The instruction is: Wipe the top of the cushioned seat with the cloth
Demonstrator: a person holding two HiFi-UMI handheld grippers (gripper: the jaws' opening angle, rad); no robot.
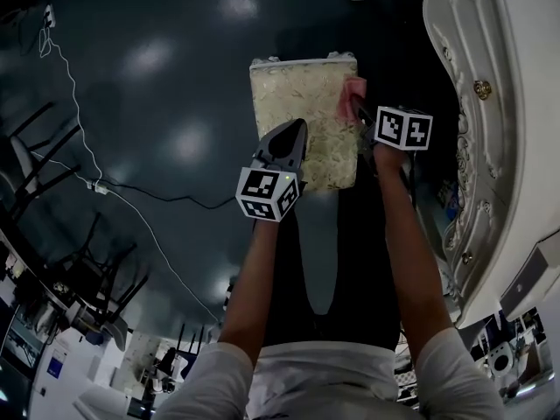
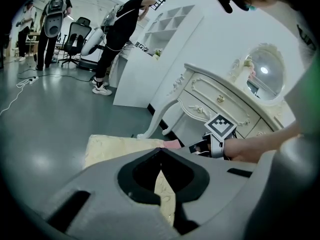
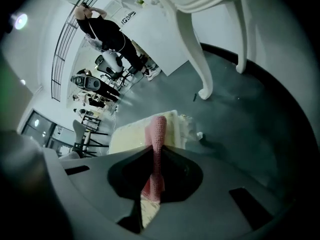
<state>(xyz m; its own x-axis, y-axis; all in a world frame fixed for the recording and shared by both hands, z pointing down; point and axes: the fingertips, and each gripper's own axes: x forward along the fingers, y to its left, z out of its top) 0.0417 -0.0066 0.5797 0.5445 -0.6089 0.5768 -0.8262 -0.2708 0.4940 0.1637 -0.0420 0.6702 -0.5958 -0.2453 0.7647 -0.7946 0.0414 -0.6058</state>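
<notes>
Right gripper (image 1: 360, 116), jaws clamped on pink cloth (image 1: 354, 93), works at right edge of seat (image 1: 297, 94), cloth lying against the cushion there. Left gripper (image 1: 296, 134), jaws shut w/ nothing between, hovers over seat's middle. White dressing table (image 1: 490, 103) stands just to the right, on dark floor (image 1: 157, 103).

Both bare forearms reach forward side by side. The left gripper (image 1: 300, 129) holds its jaws together, empty; the right gripper (image 1: 359, 112) pinches a pink cloth (image 3: 158, 139) between its jaws.
</notes>
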